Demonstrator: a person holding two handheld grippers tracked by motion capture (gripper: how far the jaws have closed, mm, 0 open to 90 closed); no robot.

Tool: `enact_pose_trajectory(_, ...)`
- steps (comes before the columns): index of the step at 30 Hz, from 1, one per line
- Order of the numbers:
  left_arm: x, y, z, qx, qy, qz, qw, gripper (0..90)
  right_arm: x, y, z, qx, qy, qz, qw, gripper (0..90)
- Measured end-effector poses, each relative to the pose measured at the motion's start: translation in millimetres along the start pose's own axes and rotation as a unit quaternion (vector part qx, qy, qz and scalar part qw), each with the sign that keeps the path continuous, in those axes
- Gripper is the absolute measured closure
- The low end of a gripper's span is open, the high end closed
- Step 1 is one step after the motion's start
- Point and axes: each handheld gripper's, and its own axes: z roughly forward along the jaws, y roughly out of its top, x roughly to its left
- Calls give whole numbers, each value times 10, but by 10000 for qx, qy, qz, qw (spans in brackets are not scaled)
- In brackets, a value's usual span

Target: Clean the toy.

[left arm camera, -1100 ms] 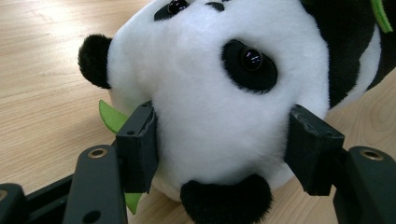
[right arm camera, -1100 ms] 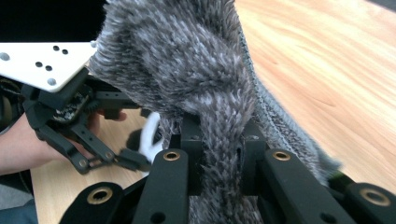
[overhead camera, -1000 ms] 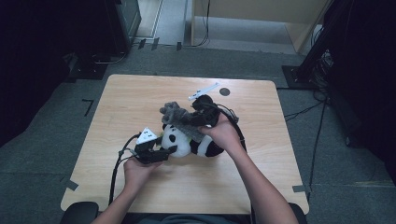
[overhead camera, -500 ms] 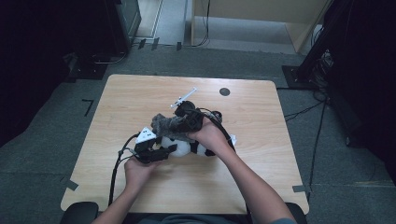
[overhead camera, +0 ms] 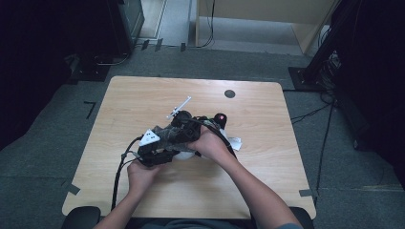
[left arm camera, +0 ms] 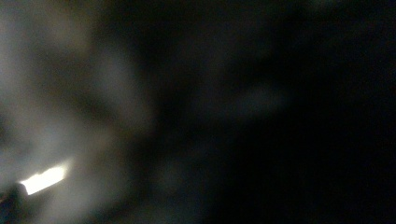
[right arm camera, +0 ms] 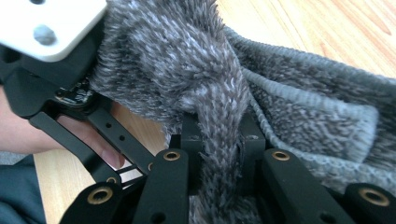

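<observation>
In the right gripper view, the right gripper (right arm camera: 219,154) has its jaws clamped tight on a fold of a fuzzy grey garment (right arm camera: 299,98), which spreads over the wooden tabletop (right arm camera: 299,28) beyond. The left gripper (right arm camera: 56,60) sits just beside that fold, its white plate showing. From the high view, both grippers meet over the garment (overhead camera: 167,136) near the middle of the tabletop (overhead camera: 143,100). The left gripper view is dark blur; its jaws have just been closing, their grip unclear.
</observation>
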Motion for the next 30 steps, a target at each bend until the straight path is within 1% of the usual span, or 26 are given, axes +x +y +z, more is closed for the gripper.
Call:
enact_pose_trajectory(1,0,0,0,0,0,0,10000,409,0,0,0,0,0,0,10000,795)
enact_pose_trajectory(2,-8,6,5,16,24,15,10000,409,-11,-5,3,12,-19,-49,10000,797)
enact_pose_trajectory(3,-10,11,6,28,28,3,10000,427,-32,-7,-8,-1,-93,-107,9999,799)
enact_pose_trajectory(5,-10,14,10,20,13,-10,10000,435,-42,-6,-35,-26,-229,-154,9996,800)
enact_pose_trajectory(6,-9,15,10,9,12,-12,10000,434,-65,-10,-51,-55,-261,-131,9996,800)
enact_pose_trajectory(9,-2,19,10,-17,1,-43,10000,433,-130,-19,-74,-150,-207,-31,9997,800)
enact_pose_trajectory(12,1,22,9,-15,2,-39,10000,435,-152,-16,-85,-185,-218,-36,9996,799)
enact_pose_trajectory(14,1,24,9,5,-3,-24,10000,437,-177,-18,-123,-256,-309,26,9992,798)
enact_pose_trajectory(15,1,24,9,5,-3,-24,10000,437,-177,-18,-123,-256,-309,26,9992,798)
enact_pose_trajectory(16,0,22,8,17,0,2,10000,436,-225,-31,-173,-348,-425,90,9985,798)
enact_pose_trajectory(17,0,22,8,17,0,2,10000,436,-263,-41,-205,-369,-484,152,9980,798)
enact_pose_trajectory(18,-1,21,8,23,1,27,10000,436,-263,-41,-205,-369,-484,152,9980,798)
enact_pose_trajectory(19,-4,21,8,28,11,41,10000,435,-352,-67,-246,-389,-447,356,9976,800)
enact_pose_trajectory(20,-4,21,8,28,11,41,10000,435,-393,-83,-259,-400,-430,419,9974,799)
enact_pose_trajectory(22,-2,22,7,38,1,20,10000,434,-469,-115,-285,-431,-524,510,9964,798)
enact_pose_trajectory(23,-4,21,8,28,-1,9,10000,433,-469,-115,-285,-431,-524,510,9964,798)
enact_pose_trajectory(24,-5,19,9,28,0,20,10000,432,-535,-147,-297,-427,-554,611,9957,798)
enact_pose_trajectory(26,-11,16,8,33,7,42,10000,431,-607,-195,-310,-402,-548,756,9948,799)
enact_pose_trajectory(28,-15,15,9,30,0,33,10000,431,-677,-263,-321,-427,-596,827,9939,798)
enact_pose_trajectory(30,-22,17,10,26,-8,38,10000,431,-720,-313,-330,-507,-562,872,9933,798)
